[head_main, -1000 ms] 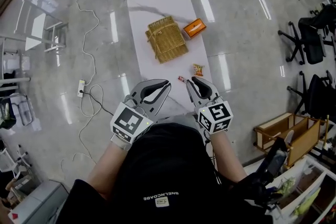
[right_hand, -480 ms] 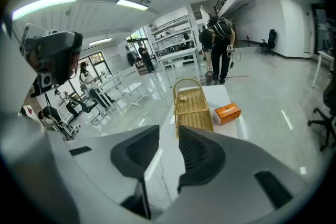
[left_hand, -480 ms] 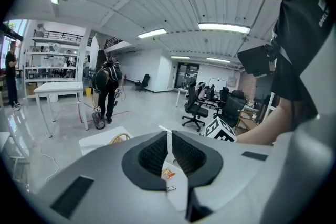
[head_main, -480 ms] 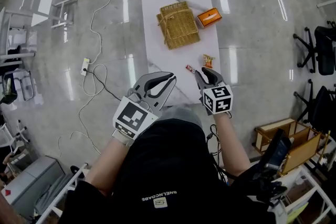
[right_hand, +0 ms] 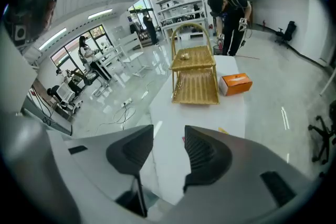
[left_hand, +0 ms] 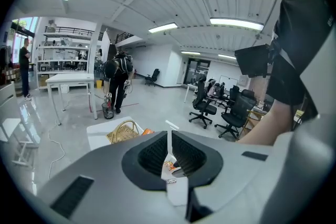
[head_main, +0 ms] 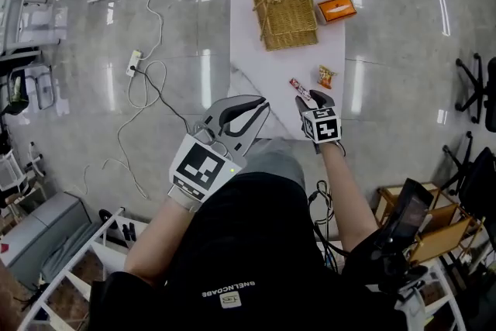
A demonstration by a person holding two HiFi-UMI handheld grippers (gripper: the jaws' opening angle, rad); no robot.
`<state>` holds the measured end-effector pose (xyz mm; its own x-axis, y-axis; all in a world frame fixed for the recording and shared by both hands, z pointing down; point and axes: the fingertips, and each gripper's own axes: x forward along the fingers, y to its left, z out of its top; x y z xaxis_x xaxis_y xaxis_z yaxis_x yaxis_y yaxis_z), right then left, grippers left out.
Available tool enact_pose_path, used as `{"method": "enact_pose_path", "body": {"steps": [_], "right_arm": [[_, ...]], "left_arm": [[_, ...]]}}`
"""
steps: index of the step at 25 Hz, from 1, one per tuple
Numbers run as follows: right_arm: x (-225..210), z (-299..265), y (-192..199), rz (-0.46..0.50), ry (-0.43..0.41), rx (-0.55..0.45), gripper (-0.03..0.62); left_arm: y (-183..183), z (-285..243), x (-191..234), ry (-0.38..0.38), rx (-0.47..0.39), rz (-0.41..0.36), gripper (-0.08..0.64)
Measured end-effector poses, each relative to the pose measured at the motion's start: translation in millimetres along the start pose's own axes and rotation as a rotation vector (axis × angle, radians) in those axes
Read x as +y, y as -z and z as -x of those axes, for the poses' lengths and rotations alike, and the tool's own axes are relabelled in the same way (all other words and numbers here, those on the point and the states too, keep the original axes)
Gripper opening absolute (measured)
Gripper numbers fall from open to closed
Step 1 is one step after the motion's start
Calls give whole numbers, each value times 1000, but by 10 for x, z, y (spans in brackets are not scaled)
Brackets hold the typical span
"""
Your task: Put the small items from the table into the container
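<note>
Right gripper [head_main: 314,98] is pointed down at the near end of the white table [head_main: 271,66], jaws opening and wide already, with nothing between them but bare tabletop. Left gripper [head_main: 257,102] hangs off the table's near edge, jaws together, empty. Two small items are out: a wrapped candy [head_main: 299,87], red and white, just ahead of the right gripper's tips, and a snack packet [head_main: 326,76], orange-yellow and crinkly, just beside it toward the right edge. Both look near weightless, with soft film wrappers, probably slick. They lie flat, so I'd expect a top-down pinch to skid them. Better to straddle the candy across its short side and close on the filled middle, not the loose ends. The container is the wicker basket [head_main: 288,12] at the far end, well apart from the items: stiff woven cane, rectangular, with a hoop handle over the opening, so drop in beside the handle. An orange box [head_main: 337,8], hard-edged cardboard, sits right beside the basket.
</note>
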<state>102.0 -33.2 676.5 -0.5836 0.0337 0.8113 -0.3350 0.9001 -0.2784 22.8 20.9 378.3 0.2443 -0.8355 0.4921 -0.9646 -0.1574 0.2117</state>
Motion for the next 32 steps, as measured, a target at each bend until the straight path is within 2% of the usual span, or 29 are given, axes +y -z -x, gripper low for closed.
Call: {"method": "enact_pose_path", "body": {"steps": [5,16,25,32], "right_arm": [[-118,-408,327,38,7,104,193],[-433,-1047,938,30,45,263,193],[-606,-1308,1228,103,67,365,193],[-751,-1491,1332,115,58,403,193]], "left_arm": [[180,-41,41,-19,21,41,8],[441,-183,138,-44,39,98,8],[674,-241,214,-55,75,126,8],[852,-312,284,-56,107,158,8]]}}
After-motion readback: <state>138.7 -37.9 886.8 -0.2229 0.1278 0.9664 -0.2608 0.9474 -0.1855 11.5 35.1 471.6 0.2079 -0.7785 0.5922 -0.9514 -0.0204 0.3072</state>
